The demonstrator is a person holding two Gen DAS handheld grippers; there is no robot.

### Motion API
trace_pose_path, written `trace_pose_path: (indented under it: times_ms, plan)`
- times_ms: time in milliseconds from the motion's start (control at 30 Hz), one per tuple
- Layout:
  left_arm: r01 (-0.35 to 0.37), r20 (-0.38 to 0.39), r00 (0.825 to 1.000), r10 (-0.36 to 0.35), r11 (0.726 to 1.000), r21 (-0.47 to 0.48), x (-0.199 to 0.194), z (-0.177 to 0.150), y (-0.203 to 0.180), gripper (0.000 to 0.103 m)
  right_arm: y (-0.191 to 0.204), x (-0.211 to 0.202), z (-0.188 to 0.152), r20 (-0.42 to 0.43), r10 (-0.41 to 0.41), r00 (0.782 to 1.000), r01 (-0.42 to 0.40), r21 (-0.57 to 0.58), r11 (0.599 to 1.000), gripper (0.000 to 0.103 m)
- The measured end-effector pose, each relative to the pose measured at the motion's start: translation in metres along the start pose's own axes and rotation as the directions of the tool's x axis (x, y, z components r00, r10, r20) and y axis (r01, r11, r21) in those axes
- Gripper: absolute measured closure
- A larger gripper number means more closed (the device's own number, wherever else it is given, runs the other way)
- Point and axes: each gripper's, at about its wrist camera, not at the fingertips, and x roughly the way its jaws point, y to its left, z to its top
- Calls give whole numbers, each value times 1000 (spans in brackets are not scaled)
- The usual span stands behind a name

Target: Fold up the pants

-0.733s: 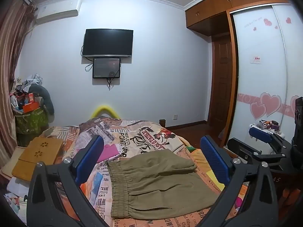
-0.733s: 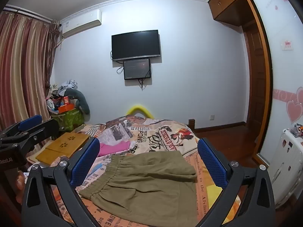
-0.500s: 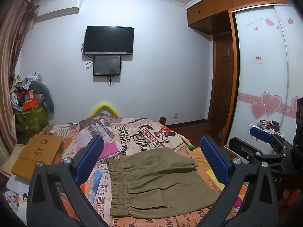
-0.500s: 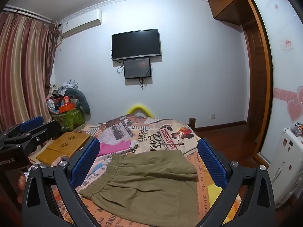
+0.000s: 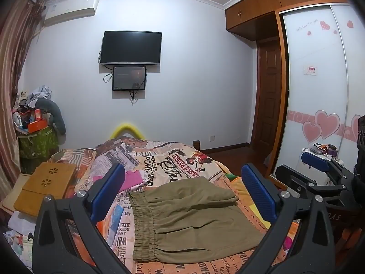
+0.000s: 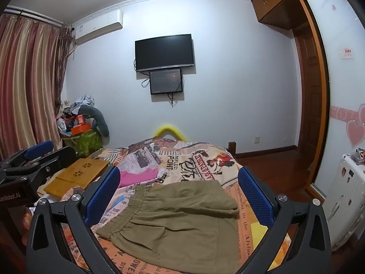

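Note:
Olive green pants (image 5: 189,219) lie folded into a flat rectangle on the printed bedspread (image 5: 173,159), elastic waistband to the left. They also show in the right wrist view (image 6: 180,223). My left gripper (image 5: 182,191) is open and empty, held above the near side of the pants. My right gripper (image 6: 180,194) is open and empty, also above them. The right gripper shows at the right edge of the left wrist view (image 5: 319,171); the left gripper shows at the left edge of the right wrist view (image 6: 34,157).
A wooden lap tray (image 5: 45,187) sits on the bed's left side, with a pink cloth (image 5: 132,179) beside the pants. A cluttered green bin (image 5: 36,141) stands by the curtain. A white appliance (image 6: 344,196) and a wardrobe (image 5: 319,91) are at right.
Both grippers rose and tilted up slightly, so the pants sit a little lower in view. Both stay open; the pants have not moved.

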Motion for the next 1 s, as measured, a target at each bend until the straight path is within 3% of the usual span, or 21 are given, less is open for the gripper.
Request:
trace_pose_path:
  times_ms: [1000]
  plan:
    - [-17, -2, 1000, 17, 1000, 4, 0, 0, -2, 0, 3, 5, -9, -8, -2, 1000, 2, -2, 1000, 0]
